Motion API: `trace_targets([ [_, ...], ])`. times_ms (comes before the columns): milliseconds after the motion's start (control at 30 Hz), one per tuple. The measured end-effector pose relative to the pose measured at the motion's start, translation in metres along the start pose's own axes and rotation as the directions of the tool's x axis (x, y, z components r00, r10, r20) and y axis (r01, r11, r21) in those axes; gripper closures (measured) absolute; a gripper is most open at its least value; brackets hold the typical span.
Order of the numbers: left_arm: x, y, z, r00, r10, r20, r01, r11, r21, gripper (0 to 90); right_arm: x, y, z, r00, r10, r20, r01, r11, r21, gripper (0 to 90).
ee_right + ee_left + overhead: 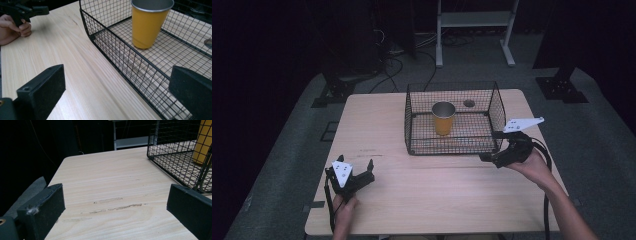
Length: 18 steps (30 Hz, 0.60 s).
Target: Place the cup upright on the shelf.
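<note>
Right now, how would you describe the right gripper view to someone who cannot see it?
A yellow cup stands upright inside a black wire basket on a pale wooden table. Two black fingers frame the foreground, spread wide with nothing between them. Far left, a hand holds the other gripper.

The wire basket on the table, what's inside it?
Inside the wire basket a single yellow cup stands upright, open end up. The mesh floor around it looks bare. The cup's bottom inside can't be seen.

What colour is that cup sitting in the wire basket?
The cup is yellow-orange outside with a grey metallic rim and inside; the right gripper view shows it best.
</note>
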<state>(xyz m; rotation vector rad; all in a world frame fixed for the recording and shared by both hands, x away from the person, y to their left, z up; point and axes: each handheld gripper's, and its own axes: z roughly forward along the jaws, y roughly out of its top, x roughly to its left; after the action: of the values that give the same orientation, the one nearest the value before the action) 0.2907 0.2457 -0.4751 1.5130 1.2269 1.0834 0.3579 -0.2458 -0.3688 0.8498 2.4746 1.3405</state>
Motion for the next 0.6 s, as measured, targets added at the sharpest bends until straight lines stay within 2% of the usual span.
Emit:
trace_targets([
  [300,0.0,0.0,0.0,1.0,-0.002,0.0,0.002,1.0,-0.002,0.8,0.0,-0.014,-0.002,0.9997,0.023,0.0,-0.023,1.0,-0.003,0.4],
  [600,0.0,0.0,0.0,1.0,-0.003,0.0,0.003,1.0,-0.004,0.8,0.007,-0.027,-0.004,0.9998,0.02,0.005,-0.02,1.0,-0.001,0.4],
])
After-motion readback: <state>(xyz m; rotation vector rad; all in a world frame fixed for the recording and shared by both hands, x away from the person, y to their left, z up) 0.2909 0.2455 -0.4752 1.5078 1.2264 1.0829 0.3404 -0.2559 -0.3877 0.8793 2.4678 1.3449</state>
